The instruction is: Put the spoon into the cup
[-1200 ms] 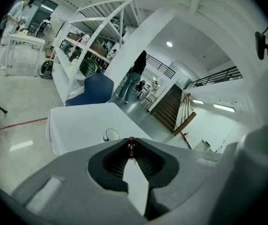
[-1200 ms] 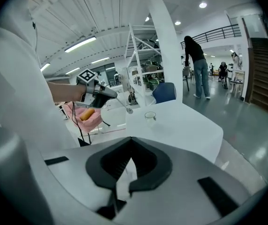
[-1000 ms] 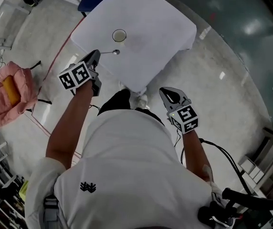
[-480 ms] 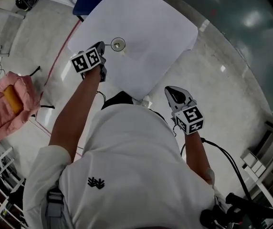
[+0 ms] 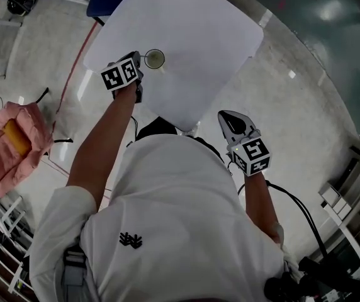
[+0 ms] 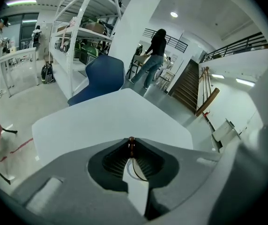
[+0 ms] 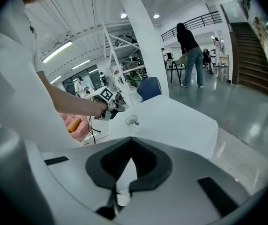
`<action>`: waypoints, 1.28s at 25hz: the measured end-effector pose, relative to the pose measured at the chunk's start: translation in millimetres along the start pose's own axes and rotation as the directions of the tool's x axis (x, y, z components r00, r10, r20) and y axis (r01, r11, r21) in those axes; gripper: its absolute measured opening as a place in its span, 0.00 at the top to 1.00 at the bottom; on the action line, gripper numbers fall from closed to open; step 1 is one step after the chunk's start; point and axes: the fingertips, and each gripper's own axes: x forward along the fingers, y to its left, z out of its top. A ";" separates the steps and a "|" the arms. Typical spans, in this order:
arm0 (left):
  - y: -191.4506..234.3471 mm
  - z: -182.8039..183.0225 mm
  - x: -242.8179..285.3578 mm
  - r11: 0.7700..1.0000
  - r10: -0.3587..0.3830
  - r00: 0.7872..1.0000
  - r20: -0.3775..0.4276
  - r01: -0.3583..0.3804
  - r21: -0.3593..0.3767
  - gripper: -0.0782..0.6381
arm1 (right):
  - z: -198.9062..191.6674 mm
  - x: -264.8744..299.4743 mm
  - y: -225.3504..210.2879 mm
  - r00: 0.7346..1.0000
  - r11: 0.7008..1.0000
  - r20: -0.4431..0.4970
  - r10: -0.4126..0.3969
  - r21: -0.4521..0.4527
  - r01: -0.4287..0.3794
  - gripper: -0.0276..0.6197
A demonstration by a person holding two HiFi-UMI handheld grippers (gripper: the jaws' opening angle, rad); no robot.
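A clear cup (image 5: pixel 154 59) stands near the left edge of the white table (image 5: pixel 199 36). My left gripper (image 5: pixel 137 60) is just left of the cup, pointing at it. In the left gripper view its jaws (image 6: pixel 131 146) are shut on the thin dark end of the spoon (image 6: pixel 131 143), and the cup's rim shows in the gap below. From the right gripper view the spoon's bowl (image 7: pixel 136 123) shows at the cup (image 7: pixel 131 120); whether it is inside I cannot tell. My right gripper (image 5: pixel 227 117) hangs off the table's near corner, shut and empty (image 7: pixel 130 142).
A pink cushion with an orange thing (image 5: pixel 10 137) lies on the floor at the left. A blue chair (image 6: pixel 98 76) stands behind the table, with white shelving (image 6: pixel 73 32) and a standing person (image 6: pixel 155 55) beyond. Stairs (image 6: pixel 190 86) rise at the right.
My left gripper has carried the spoon from the table in front of the cup up to the cup. The right gripper shifted slightly.
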 end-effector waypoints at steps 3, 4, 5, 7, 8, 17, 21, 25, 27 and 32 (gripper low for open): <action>-3.0 -2.5 7.4 1.000 -0.004 1.000 -0.016 0.004 0.030 0.83 | 0.6 3.8 0.3 1.000 1.000 -0.003 -0.008 0.010 0.008 0.94; -3.9 -3.7 9.5 0.999 -0.005 1.000 -0.023 0.006 0.039 0.83 | 0.8 4.6 0.8 1.000 1.000 -0.006 -0.011 0.015 0.011 0.94; -4.5 -4.9 11.5 0.999 -0.005 1.000 -0.030 0.006 0.048 0.82 | 0.4 4.9 1.1 1.000 1.000 -0.010 -0.015 0.021 0.015 0.94; -5.0 -7.0 15.4 0.998 -0.001 0.999 -0.042 0.004 0.062 0.82 | -0.6 4.9 0.7 1.000 0.999 -0.015 -0.022 0.028 0.023 0.94; -5.3 -7.9 17.2 0.998 0.002 0.999 -0.047 0.002 0.070 0.82 | -0.4 4.9 0.3 1.000 0.999 -0.013 -0.026 0.028 0.026 0.94; -6.8 -15.0 26.4 0.992 0.013 0.998 -0.060 -0.005 0.123 0.82 | -8.4 -3.2 1.7 0.998 0.998 -0.020 -0.056 0.041 0.057 0.94; -8.4 -17.3 24.5 0.992 -0.003 0.999 -0.046 0.009 0.124 0.80 | -16.3 -10.5 6.5 0.998 0.998 -0.028 -0.056 0.038 0.057 0.94; -11.1 -14.3 15.3 0.992 -0.012 1.000 -0.012 0.014 0.126 0.72 | -24.6 -21.3 11.5 0.998 0.998 -0.032 -0.056 0.034 0.057 0.94; -13.5 -12.0 8.5 0.991 -0.012 1.000 0.007 0.011 0.131 0.71 | -27.5 -26.5 12.2 0.998 0.998 -0.026 -0.055 0.027 0.056 0.94; -19.6 -11.1 -17.1 0.989 -0.009 0.998 0.057 0.000 0.146 0.70 | -32.5 -37.2 15.5 0.999 0.999 0.004 -0.041 -0.009 0.041 0.94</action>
